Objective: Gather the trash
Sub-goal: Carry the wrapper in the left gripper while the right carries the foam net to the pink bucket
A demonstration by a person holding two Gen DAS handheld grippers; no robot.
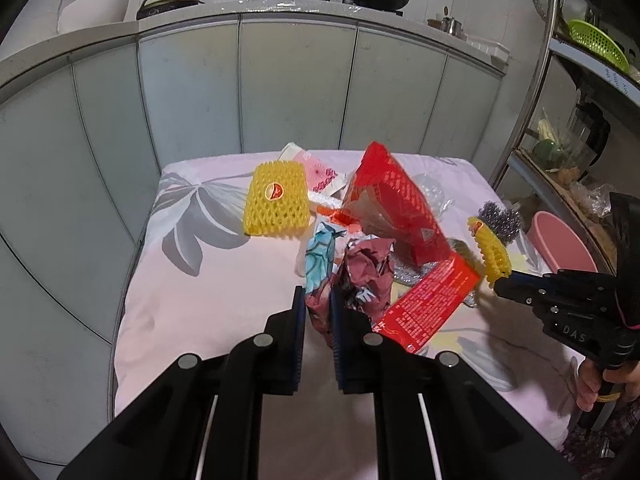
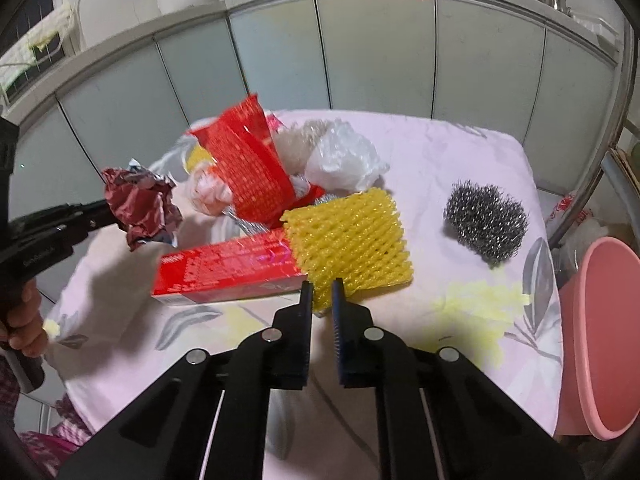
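The left claw (image 1: 318, 300) is clenched on a crumpled maroon foil wrapper (image 1: 366, 270), the pads pinching its near edge; from the right wrist view the wrapper (image 2: 140, 210) seems to hang clear of the cloth, though the angle leaves that uncertain. The right claw (image 2: 322, 294) is clenched on the near edge of a yellow foam fruit net (image 2: 352, 240), which lies tilted against a red carton (image 2: 228, 272).

Both pickups look made, so the step in hand is the carry-off. The pink bin (image 2: 604, 336) stands off the right edge of the desk (image 2: 460, 148), nearest the right claw, and is probably the drop point. The next move calls for lifting each piece free without dragging the carton, then swinging right over the bin's rim before releasing.

Farther out wait a second yellow net (image 1: 276, 198), a steel wool scourer (image 2: 486, 218), a white plastic bag (image 2: 344, 156) and a tall red package (image 2: 244, 160).
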